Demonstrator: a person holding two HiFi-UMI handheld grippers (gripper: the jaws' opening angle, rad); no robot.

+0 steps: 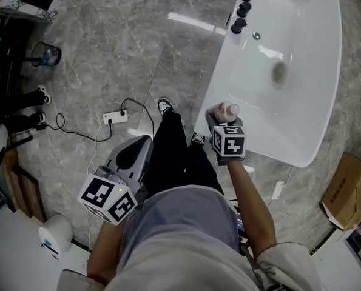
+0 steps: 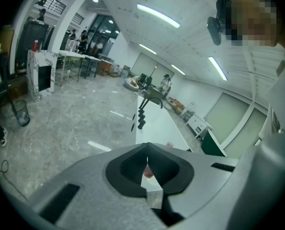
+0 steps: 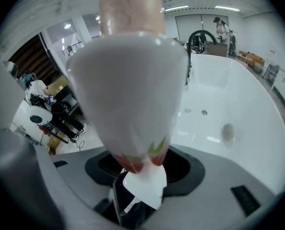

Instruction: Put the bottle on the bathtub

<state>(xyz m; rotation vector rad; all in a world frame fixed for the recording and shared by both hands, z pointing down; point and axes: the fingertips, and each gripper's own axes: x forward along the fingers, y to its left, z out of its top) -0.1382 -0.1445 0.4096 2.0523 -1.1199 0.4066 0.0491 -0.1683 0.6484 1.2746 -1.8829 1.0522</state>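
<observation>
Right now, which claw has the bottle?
The right claw: its jaws are clamped on the bottle at the bathtub rim. The left claw is shut on nothing, held low over the floor.

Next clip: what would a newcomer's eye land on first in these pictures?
The big white bathtub fills the head view's upper right. At its near rim, the right tongs are shut on a pale bottle that looms across the right gripper view. The left tongs hang low at the left, shut and empty.
</observation>
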